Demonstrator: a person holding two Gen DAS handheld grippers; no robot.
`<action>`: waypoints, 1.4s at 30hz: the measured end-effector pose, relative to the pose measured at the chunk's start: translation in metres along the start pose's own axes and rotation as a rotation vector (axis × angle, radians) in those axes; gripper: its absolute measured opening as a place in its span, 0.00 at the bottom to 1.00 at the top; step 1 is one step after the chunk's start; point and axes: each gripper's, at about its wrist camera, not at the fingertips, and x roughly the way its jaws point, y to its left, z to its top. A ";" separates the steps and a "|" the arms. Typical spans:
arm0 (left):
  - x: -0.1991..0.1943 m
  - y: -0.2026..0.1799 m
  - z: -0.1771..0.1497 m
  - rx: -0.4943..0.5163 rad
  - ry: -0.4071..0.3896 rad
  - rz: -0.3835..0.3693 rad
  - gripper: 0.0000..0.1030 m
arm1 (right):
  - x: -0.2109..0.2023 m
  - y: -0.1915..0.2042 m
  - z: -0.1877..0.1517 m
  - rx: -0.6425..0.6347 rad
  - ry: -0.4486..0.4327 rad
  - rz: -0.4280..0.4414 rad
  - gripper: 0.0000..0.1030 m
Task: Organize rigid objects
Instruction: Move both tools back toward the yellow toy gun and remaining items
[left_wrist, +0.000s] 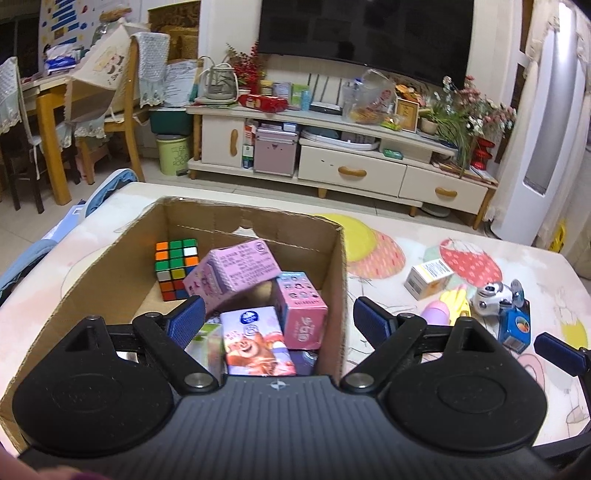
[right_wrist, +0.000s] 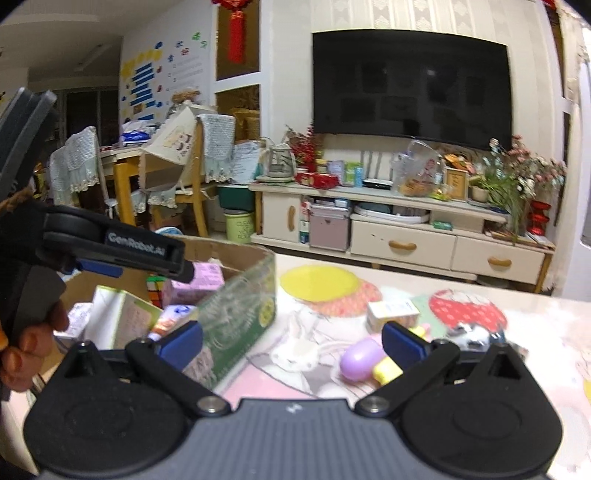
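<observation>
My left gripper is open and hangs empty over the near end of a cardboard box. In the box lie a Rubik's cube, a tilted pink carton, a second pink box and a cartoon milk carton. My right gripper is open and empty, low above the table, just right of the cardboard box. Ahead of its right finger lie a purple egg, a yellow piece, a white-and-yellow box and a blurred toy camera.
A blue juice carton stands by the toy camera at the table's right. A hand holds the left gripper over the box. Beyond the table are a TV cabinet and wooden chairs.
</observation>
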 end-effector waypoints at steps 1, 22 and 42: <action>0.000 -0.001 0.000 0.006 0.001 -0.003 1.00 | -0.001 -0.004 -0.003 0.009 0.003 -0.006 0.99; 0.011 -0.019 -0.005 0.150 -0.003 -0.070 1.00 | -0.016 -0.073 -0.031 0.145 0.007 -0.129 0.99; 0.026 -0.061 -0.023 0.239 0.049 -0.122 1.00 | 0.024 -0.158 -0.054 0.260 0.060 -0.285 0.99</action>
